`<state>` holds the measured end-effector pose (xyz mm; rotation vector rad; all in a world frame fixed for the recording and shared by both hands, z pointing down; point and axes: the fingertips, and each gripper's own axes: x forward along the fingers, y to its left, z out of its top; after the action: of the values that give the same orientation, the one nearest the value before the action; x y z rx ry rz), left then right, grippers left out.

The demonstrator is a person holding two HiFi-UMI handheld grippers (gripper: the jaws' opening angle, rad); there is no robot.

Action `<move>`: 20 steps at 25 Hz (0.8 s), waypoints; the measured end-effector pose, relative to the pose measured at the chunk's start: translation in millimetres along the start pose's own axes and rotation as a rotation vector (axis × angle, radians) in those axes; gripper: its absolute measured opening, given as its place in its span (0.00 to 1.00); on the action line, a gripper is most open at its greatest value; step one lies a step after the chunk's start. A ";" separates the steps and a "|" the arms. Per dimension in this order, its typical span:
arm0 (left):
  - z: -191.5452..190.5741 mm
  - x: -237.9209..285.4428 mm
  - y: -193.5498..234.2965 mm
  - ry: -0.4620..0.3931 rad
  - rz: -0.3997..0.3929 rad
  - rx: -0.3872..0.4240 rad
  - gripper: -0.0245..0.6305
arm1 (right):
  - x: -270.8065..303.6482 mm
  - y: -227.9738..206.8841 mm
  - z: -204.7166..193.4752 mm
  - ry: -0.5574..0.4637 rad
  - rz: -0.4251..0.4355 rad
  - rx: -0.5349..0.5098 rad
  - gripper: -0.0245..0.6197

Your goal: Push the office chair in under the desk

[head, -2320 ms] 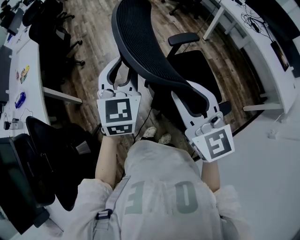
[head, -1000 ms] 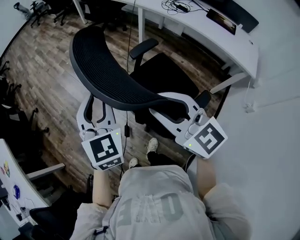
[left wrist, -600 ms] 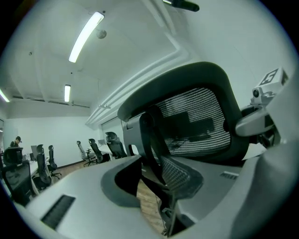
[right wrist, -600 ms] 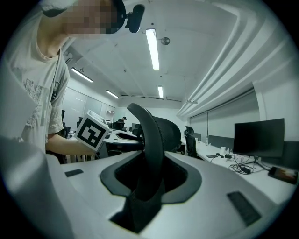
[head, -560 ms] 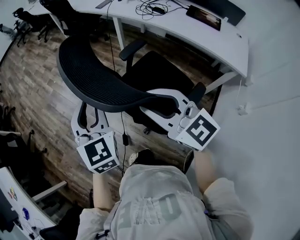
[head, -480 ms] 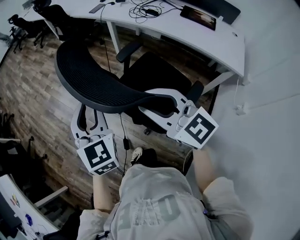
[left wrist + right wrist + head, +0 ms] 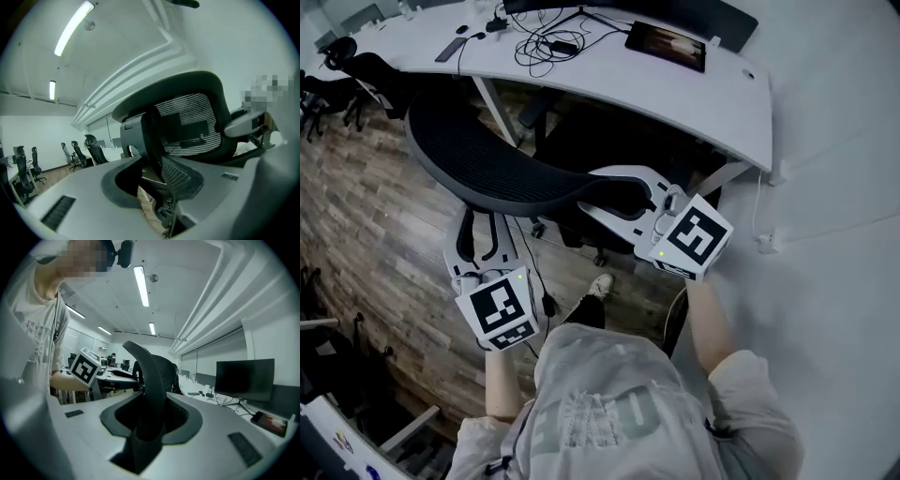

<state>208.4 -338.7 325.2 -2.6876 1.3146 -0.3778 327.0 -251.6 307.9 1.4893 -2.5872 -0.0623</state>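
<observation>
Left tongs (image 7: 485, 227), right tongs (image 7: 598, 193) clamp chair backrest (image 7: 478, 159); forearms reach toward desk (image 7: 694, 94).

Desk (image 7: 712, 103) hides much of the office chair (image 7: 478, 159) (its seat).

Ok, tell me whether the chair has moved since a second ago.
Yes. The chair has rolled toward the desk: it stood clear of the desk's edge then, and now its front part lies under the top.
</observation>
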 end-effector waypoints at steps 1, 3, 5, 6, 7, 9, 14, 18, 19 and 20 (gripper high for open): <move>2.3 12.3 -6.2 0.009 -0.010 -0.003 0.25 | -0.6 -14.2 -3.2 0.009 -0.002 0.001 0.23; 8.3 35.9 -17.5 0.016 -0.022 -0.004 0.24 | -1.5 -42.2 -8.2 0.024 0.000 0.003 0.23; 15.8 59.4 -29.5 0.013 -0.032 -0.006 0.24 | -3.5 -70.5 -11.5 0.037 0.001 0.000 0.23; 19.4 70.7 -35.3 0.014 -0.038 -0.006 0.24 | -4.5 -84.2 -13.1 0.042 0.002 -0.002 0.23; 22.9 81.8 -40.5 0.016 -0.044 -0.006 0.24 | -5.0 -97.6 -14.6 0.047 0.001 -0.001 0.23; 29.0 103.5 -50.4 0.021 -0.057 -0.005 0.24 | -5.6 -123.6 -18.0 0.056 -0.001 0.008 0.23; 42.1 147.1 -75.5 0.030 -0.071 0.000 0.24 | -9.9 -180.4 -25.7 0.062 0.022 0.023 0.23; 51.5 175.4 -95.4 0.037 -0.052 -0.002 0.23 | -15.1 -219.4 -32.2 0.063 0.054 0.027 0.23; 54.9 182.6 -100.6 0.037 -0.047 -0.002 0.23 | -16.9 -229.5 -32.3 0.061 0.063 0.025 0.23; 58.2 190.1 -105.7 0.037 -0.041 -0.002 0.23 | -18.5 -239.6 -32.1 0.059 0.072 0.021 0.23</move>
<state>416.9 -423.8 324.5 -2.7251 1.2723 -0.4334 546.2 -355.2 310.3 1.3819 -2.5992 0.0169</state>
